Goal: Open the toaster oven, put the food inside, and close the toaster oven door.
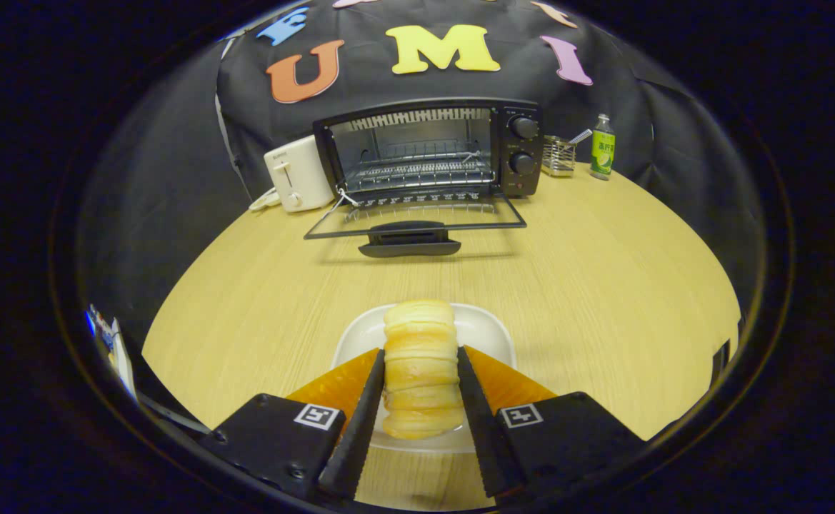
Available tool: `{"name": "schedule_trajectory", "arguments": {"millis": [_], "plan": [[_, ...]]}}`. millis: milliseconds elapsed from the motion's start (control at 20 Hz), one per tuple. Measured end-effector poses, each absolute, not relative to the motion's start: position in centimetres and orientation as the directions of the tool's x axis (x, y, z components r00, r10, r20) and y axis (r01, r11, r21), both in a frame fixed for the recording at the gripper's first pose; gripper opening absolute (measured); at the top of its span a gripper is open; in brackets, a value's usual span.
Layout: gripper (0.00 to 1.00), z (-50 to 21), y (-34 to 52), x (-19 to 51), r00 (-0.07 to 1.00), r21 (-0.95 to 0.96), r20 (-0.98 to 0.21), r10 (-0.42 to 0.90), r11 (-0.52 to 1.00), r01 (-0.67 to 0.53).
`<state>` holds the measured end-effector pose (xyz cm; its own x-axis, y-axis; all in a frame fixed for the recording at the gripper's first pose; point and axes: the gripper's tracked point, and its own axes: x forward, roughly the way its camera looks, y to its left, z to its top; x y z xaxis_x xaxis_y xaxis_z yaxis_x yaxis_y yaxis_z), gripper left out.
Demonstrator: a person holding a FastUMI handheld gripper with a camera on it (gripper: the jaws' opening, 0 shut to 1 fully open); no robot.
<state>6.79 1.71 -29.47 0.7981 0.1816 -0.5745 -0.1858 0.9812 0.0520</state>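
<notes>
Gripper view | we find tool (421, 389) closed on bread roll (419, 357) over plate (492, 332), toaster oven (424, 150) open beyond | roll judged soft, light: hold mid-sides gently.

The surface (603, 285) looks like pale wood laminate, smooth with a fine grain and a soft sheen. The bread (421, 364), ridged and lightly glossy, sits pressed between the jaws over a smooth, shiny white plate (492, 332). The oven (428, 146) has a matt dark casing, a glass door (413, 218) and bright wire racks. The toaster (296, 175) looks like smooth cream plastic. The basket (558, 157) is metal mesh; the bottle (603, 146) is glossy.
</notes>
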Motion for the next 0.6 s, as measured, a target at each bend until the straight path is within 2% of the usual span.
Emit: {"name": "schedule_trajectory", "arguments": {"millis": [350,600], "plan": [[0.68,-24.4,4.0,8.8,0.818,0.198,-0.487,0.307,0.951,-0.239],[0.68,-18.9,6.8,11.2,0.853,0.313,-0.342,0.394,0.904,-0.292]]}}
